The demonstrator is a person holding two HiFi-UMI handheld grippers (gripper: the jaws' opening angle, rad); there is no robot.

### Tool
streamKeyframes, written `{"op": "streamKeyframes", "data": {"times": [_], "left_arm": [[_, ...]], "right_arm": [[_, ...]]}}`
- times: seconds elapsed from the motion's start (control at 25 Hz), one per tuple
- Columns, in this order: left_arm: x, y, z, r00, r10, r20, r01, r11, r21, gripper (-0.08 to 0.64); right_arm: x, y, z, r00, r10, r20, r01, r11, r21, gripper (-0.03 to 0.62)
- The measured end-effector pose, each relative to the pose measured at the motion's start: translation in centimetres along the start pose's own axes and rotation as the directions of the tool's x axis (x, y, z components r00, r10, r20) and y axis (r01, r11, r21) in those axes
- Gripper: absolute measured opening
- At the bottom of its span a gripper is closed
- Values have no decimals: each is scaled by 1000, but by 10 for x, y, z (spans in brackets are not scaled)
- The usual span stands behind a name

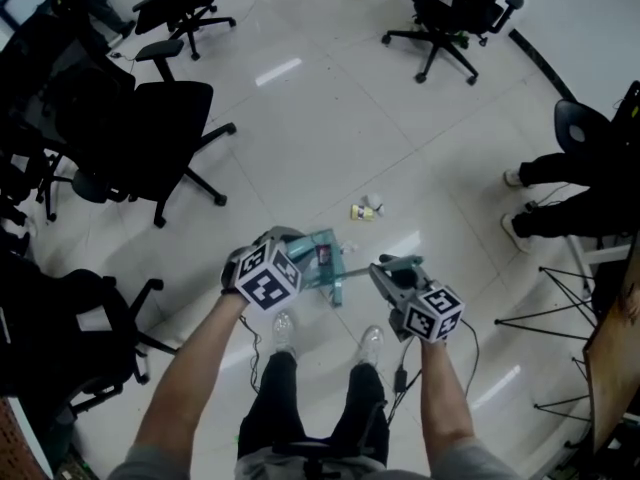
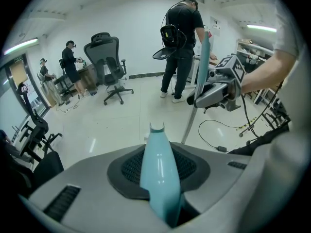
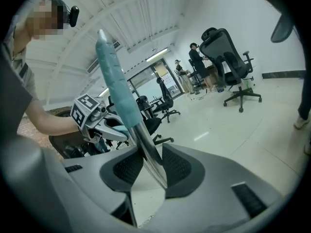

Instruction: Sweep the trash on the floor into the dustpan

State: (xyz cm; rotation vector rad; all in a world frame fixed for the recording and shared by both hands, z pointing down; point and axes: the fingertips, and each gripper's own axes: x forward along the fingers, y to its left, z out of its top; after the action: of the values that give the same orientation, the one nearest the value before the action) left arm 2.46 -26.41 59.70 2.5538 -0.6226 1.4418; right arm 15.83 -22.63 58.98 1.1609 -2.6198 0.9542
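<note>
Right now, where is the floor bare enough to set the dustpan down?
Bare floor lies between the chair at left and the trash, and from the trash to the bystander. It is crowded at the feet, round the dustpan.

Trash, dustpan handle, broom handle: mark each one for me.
trash (image 1: 364,211), head view, on the yellow piece.
dustpan handle (image 2: 158,171), left gripper view, middle of the teal handle between the jaws.
broom handle (image 3: 114,89), right gripper view, on its teal grip.

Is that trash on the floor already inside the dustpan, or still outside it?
Outside. The trash lies on the bare floor, clearly apart from the teal dustpan, with open tile showing between them.
</note>
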Motion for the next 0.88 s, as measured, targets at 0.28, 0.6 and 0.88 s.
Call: {"op": "streamKeyframes", "data": {"times": [0.28,0.6,0.88], "left_arm": [[-4,1,-6,1000,-4,-29,4,1000,9,109],[-20,11,-22,997,-6,-77,7,1000,17,109],[-34,22,-44,992,-24,-125,23,1000,-3,109]], "right_arm": [[-14,-10,26,996,-52,72,53,999,-1,98],[-21,-49,61,978,-176,111,187,978,-94,98],[-22,-104,45,962,-274,8,270,945,-185,100]]}}
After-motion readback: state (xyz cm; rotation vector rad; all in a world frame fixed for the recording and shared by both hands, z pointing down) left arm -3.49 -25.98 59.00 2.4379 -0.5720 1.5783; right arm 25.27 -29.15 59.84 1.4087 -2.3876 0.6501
